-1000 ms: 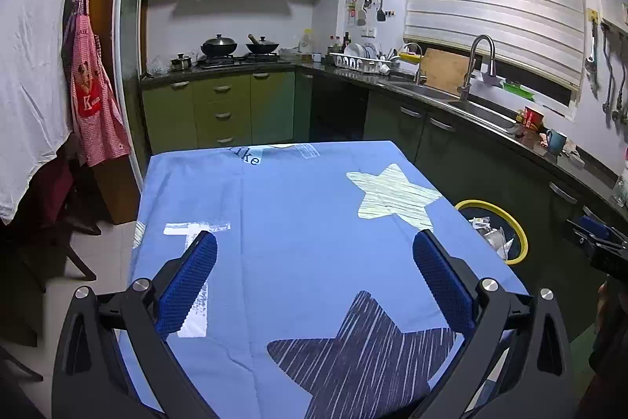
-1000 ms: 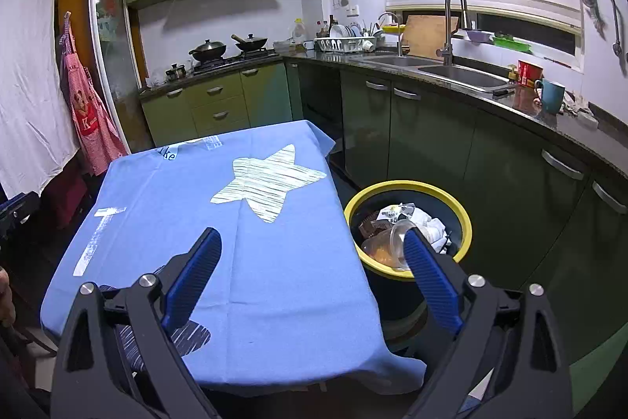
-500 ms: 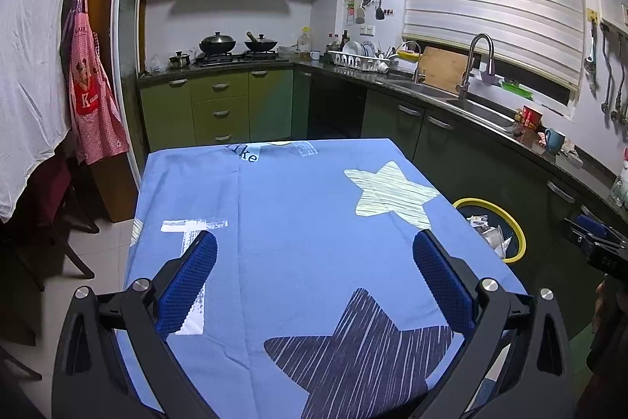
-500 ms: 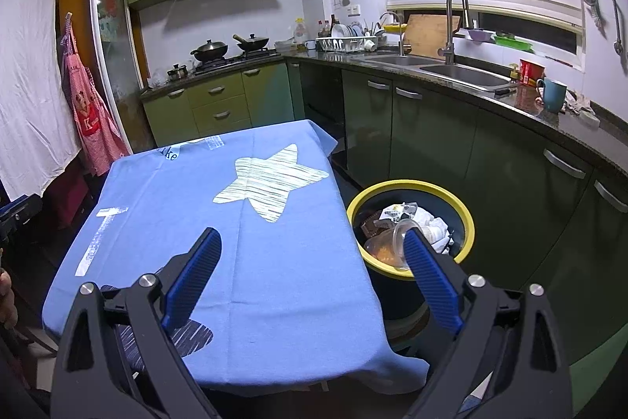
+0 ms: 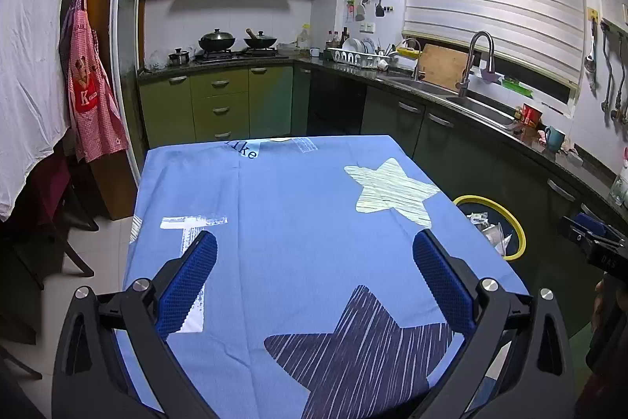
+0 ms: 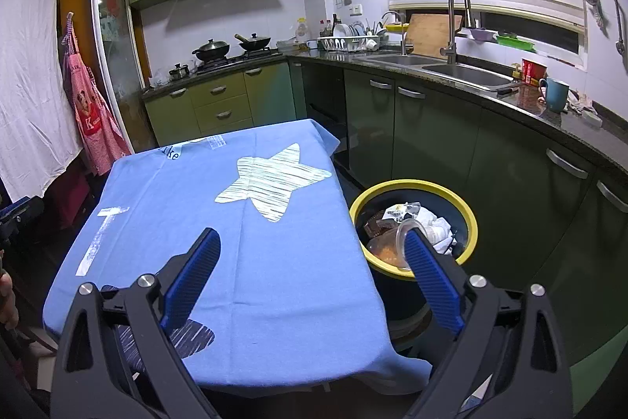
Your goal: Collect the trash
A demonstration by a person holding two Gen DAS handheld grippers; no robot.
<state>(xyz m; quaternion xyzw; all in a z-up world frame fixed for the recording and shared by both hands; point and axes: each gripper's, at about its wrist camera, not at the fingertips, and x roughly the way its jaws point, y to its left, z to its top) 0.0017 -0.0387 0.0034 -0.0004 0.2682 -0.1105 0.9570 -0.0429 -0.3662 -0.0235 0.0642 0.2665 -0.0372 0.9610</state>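
A: Left wrist view first. Our left hand-held gripper (image 5: 312, 250) hangs over the near end of the counter (image 5: 298, 191), jaws spread wide, nothing between them. The blue star cloth shows no loose trash anywhere we can see.

B: Agreed. The bin (image 5: 497, 222) sits on the floor just off the counter's right edge, yellow rim, mostly cut off by the cloth here. We can make out some crumpled pale bits inside, no more.

A: Right wrist view. Our right hand-held gripper (image 6: 312, 246) is also wide and empty, near the counter's right front corner, one finger over the cloth, the other in line with the bin (image 6: 469, 218).

B: Contents are clearer here: trash (image 6: 412, 222) looks like white crumpled paper or tissue, a brown wrapper, and a clear plastic cup or lid over something orange. Fill level well below the rim, we'd say.

A: Our read: collection looks about done. To do this step well, we sweep both cameras along the counter edges and the floor before calling it.

B: And keep the jaws wide, clear of the cloth hem, so we don't snag it.
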